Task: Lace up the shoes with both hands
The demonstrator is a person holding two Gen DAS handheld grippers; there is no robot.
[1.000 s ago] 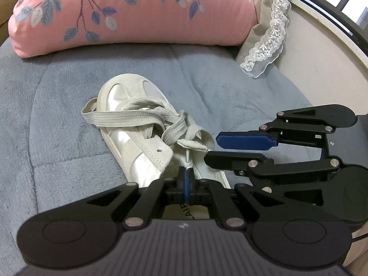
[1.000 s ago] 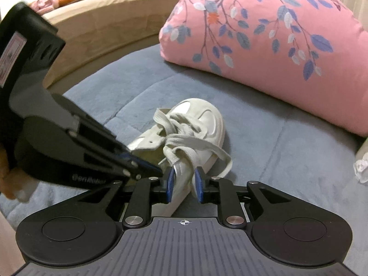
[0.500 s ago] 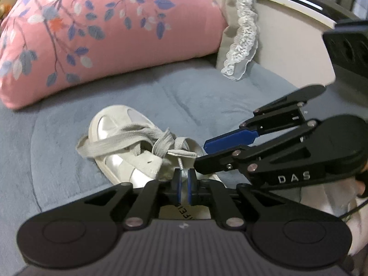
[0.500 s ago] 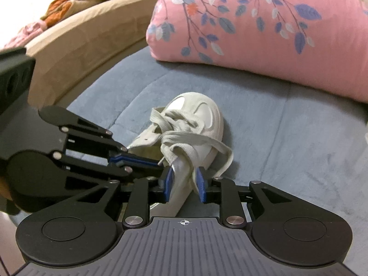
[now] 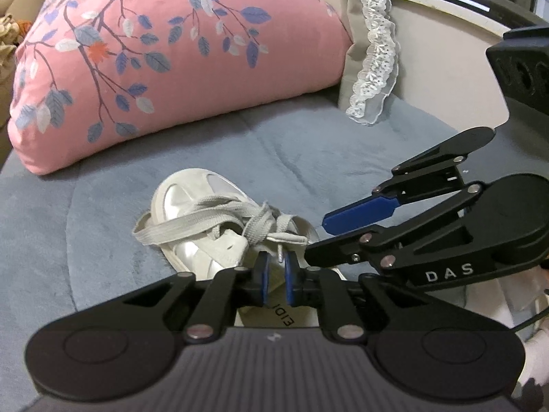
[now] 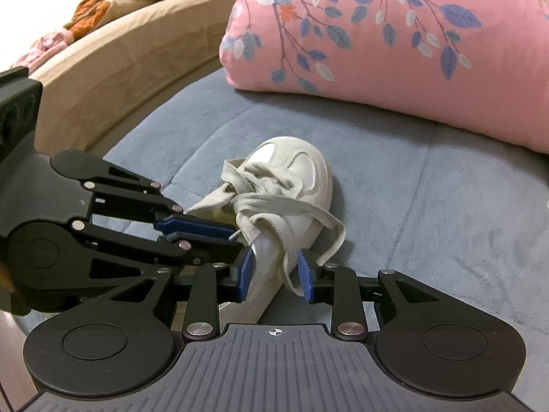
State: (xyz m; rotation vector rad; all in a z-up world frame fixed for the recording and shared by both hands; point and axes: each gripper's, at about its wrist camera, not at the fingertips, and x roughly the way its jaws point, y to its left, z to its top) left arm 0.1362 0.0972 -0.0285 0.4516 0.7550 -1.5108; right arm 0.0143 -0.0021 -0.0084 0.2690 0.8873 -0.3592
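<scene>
Pale grey shoe (image 5: 192,206) with loose flat laces (image 6: 274,206), both claws slightly parted, gripping nothing.

Shoe (image 5: 206,226) on blanket (image 5: 85,240), pillow (image 5: 171,61) behind, claws either side.

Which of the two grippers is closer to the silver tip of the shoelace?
Left. The left gripper has the silver lace tip between its open fingers; the right gripper straddles the shoe's side edge, beside it.
</scene>
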